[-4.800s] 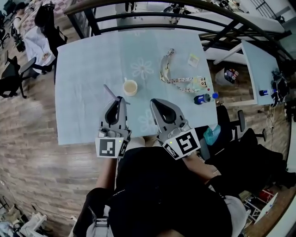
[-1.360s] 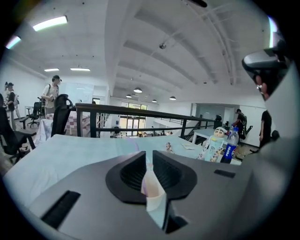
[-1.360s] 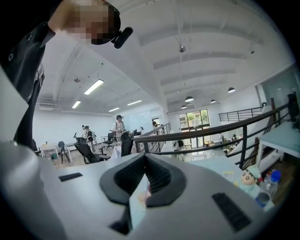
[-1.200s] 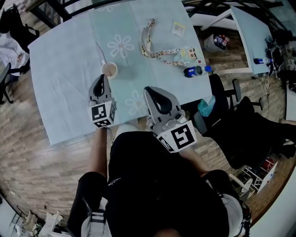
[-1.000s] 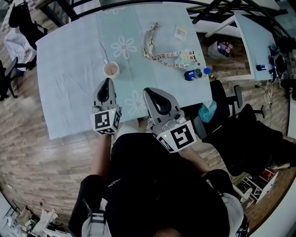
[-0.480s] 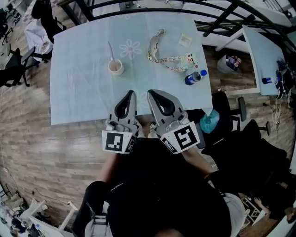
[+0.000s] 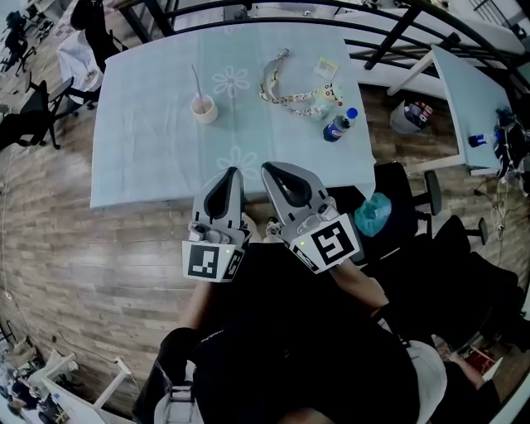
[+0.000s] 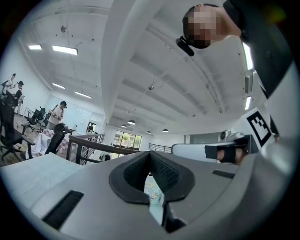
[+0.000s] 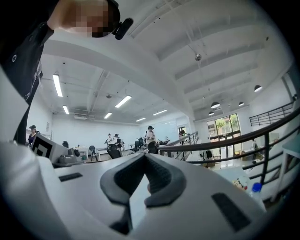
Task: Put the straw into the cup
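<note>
**Straw in the cup, 2 empty grippers well short of it**

Head view: a table [image 7: 124,166] under a pale blue cloth printed with flowers stands on a wood-plank floor [image 7: 74,248]. A black railing [image 7: 273,7] runs along its far side. The small pale cup [image 7: 204,108] sits on the far left part of the table. The straw [image 7: 197,81] stands in it, leaning toward the far edge. To the right lie a patterned lanyard [image 7: 290,87], a small card [image 7: 326,68] and a bottle [image 7: 335,126] with a blue cap. The left gripper [image 7: 233,171] and right gripper [image 7: 267,168] are side by side close to the person's body, their tips over the table's near edge. The cup and straw are well apart from both, beyond and to the left of the left gripper.

Left gripper view: the 2 jaws are pressed together with nothing between them. They point level across the cloth at a large white room with ceiling lights [image 8: 64,48], the railing and distant people [image 8: 55,112]. The cup is not visible here.

Right gripper view: its 2 jaws also meet at the tips and grip nothing. Beyond them are the railing, distant people and, low at the right, the bottle's blue cap.
</note>
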Tool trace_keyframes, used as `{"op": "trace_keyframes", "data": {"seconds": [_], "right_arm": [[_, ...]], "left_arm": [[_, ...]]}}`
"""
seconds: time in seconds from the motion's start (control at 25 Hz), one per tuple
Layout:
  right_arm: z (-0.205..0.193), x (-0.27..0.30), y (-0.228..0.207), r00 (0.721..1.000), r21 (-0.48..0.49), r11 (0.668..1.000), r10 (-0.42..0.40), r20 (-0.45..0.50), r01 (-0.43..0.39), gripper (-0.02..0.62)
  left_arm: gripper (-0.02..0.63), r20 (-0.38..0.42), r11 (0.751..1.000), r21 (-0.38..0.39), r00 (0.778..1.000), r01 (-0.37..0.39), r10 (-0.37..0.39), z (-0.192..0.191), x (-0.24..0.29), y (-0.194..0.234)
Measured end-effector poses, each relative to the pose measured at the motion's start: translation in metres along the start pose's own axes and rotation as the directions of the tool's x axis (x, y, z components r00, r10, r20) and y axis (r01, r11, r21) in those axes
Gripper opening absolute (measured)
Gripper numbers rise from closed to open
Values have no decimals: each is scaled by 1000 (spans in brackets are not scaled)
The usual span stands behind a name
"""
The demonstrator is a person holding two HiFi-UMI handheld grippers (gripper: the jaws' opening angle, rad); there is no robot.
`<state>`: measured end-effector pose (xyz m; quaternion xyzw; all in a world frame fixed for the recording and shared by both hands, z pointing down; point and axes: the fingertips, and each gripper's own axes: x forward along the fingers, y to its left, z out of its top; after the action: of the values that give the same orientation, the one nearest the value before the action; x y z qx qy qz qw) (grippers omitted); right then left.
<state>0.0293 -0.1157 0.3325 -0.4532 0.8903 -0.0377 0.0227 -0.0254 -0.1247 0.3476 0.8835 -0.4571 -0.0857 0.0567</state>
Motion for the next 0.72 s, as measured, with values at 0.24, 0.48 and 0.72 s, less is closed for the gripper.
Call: {"op": "trace_keyframes", "data": {"seconds": [0.24,0.48,0.72], "right_arm": [[1,-18,17,999,-20,999,34,3,-34,8],[6,-20,25,998,-37,997,65,21,-64,8],[3,-18,36,996,-28,996,86,7,-86,8]], "left_arm": [[14,18,1000,2,999,-28,28,0,-21,-11],[14,60,998,35,997,-55,53,10,-29,-11],[14,78,998,4,994,-70,70,15,-41,-9]]}}
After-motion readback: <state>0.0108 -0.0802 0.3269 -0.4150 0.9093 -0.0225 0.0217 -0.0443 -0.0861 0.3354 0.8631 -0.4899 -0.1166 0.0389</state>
